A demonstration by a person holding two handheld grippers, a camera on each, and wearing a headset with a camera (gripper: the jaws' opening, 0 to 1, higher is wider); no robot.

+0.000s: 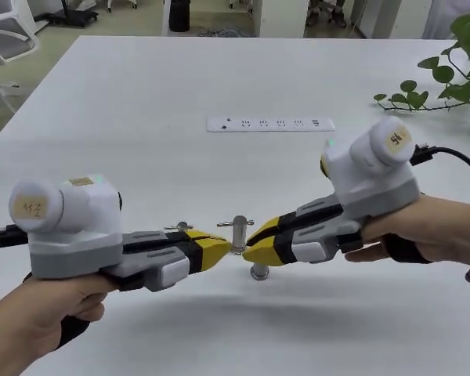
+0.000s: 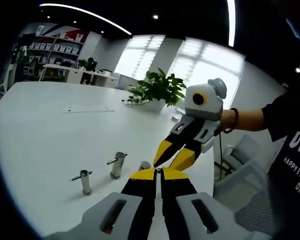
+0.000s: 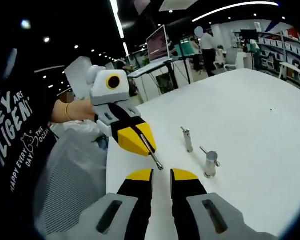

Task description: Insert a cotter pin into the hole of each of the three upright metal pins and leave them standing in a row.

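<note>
Last metal pin [image 2: 145, 165], three o'clock of fitted pin [image 2: 117, 166], appears pending. Left claw [image 2: 158, 171] clamps cotter pin [image 3: 153, 154]; right claw [image 3: 161, 173] open. Next likely needs hole alignment.

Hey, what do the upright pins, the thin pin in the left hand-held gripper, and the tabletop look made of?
Upright pins: bare silvery metal, likely steel, satin sheen with bright highlights. Cotter pin in the left hand-held gripper: thin grey metal rod, slightly glossy. Table: smooth white, matte, probably laminate; the look leaves it open.
</note>
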